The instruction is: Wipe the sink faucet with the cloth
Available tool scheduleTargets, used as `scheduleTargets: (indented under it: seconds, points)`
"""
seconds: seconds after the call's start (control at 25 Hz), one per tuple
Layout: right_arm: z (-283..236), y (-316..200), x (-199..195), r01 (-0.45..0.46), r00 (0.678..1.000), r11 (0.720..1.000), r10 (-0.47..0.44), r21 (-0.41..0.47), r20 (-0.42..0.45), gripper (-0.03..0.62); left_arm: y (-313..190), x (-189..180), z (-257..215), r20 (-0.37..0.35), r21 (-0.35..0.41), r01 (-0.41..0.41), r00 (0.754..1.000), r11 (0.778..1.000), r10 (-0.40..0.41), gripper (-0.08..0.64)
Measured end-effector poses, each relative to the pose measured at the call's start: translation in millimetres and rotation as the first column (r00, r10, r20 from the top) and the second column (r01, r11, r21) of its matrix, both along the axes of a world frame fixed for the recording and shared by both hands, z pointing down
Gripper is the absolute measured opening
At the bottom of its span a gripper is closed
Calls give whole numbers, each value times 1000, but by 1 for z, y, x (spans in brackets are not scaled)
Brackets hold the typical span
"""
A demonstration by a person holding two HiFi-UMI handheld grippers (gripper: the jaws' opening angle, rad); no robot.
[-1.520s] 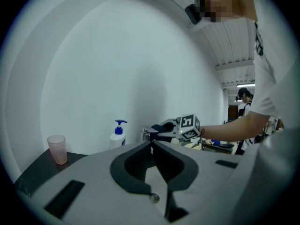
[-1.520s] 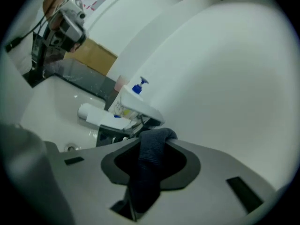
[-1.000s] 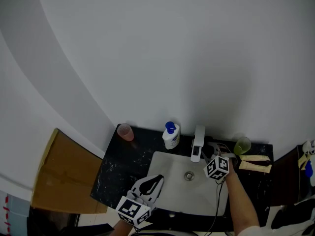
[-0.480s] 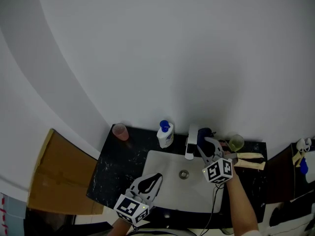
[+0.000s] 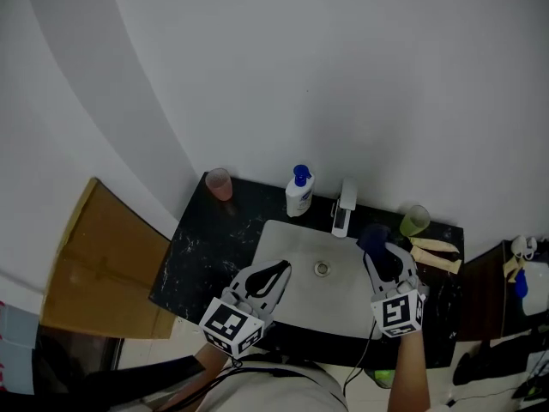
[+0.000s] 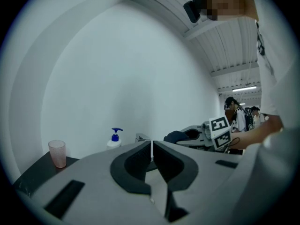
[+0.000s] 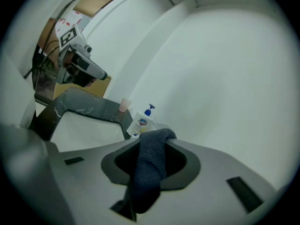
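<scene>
The white faucet stands at the back rim of the white sink. My right gripper hovers over the sink's front right, below and right of the faucet and apart from it. It is shut on a dark blue cloth, which hangs folded between the jaws in the right gripper view. My left gripper is over the sink's front left, shut and empty. Its view shows the faucet and the cloth ahead.
On the black counter stand a pink cup, a soap pump bottle just left of the faucet and a green cup. Beige strips lie at the right. A cardboard sheet leans left of the counter.
My right gripper has drawn the cloth away from the faucet's right side, up and toward the sink's front right. The left gripper has stayed about where it was.
</scene>
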State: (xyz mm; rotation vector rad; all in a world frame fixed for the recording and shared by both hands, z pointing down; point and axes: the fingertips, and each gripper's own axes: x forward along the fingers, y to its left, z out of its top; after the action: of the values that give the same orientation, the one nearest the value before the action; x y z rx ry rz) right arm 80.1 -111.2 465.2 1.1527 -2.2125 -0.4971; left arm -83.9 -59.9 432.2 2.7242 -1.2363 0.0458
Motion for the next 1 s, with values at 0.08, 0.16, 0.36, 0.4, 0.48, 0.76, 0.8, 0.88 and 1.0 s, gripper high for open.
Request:
scheduleTargets:
  seconds: [0.08, 0.16, 0.36, 0.4, 0.48, 0.76, 0.8, 0.88, 1.0]
  points:
    - [-9, 22, -2, -3, 1000, 1000, 3, -12, -1, 108, 6, -1, -1, -9, 2, -3, 1000, 1000, 3, 16]
    - [-17, 42, -4, -8, 1000, 1000, 9, -21, 25, 107, 11, 0, -4, -19, 10, -8, 1000, 1000, 8, 17]
    - [-32, 81, -6, -49, 992, 998, 52, -28, 117, 107, 18, 0, -14, -30, 36, -30, 999, 999, 31, 15]
    - [-35, 86, -5, -61, 986, 998, 65, -31, 151, 108, 19, -1, -16, -28, 39, -33, 999, 999, 34, 16]
    - [-41, 97, -3, -83, 971, 996, 88, -34, 224, 107, 22, -2, -18, -24, 45, -36, 999, 998, 37, 16]
    - [-47, 121, 8, -138, 950, 989, 145, -43, 277, 107, 26, -7, -25, -20, 61, -42, 999, 997, 44, 15]
    - [-47, 121, 10, -144, 949, 989, 150, -44, 278, 107, 26, -7, -25, -20, 63, -45, 999, 997, 46, 16]
    - [-47, 123, 11, -154, 946, 987, 161, -48, 282, 107, 26, -6, -26, -22, 65, -46, 999, 997, 48, 16]
    - [-48, 125, 14, -176, 940, 983, 181, -45, 289, 107, 27, -5, -27, -24, 68, -51, 998, 996, 53, 16]
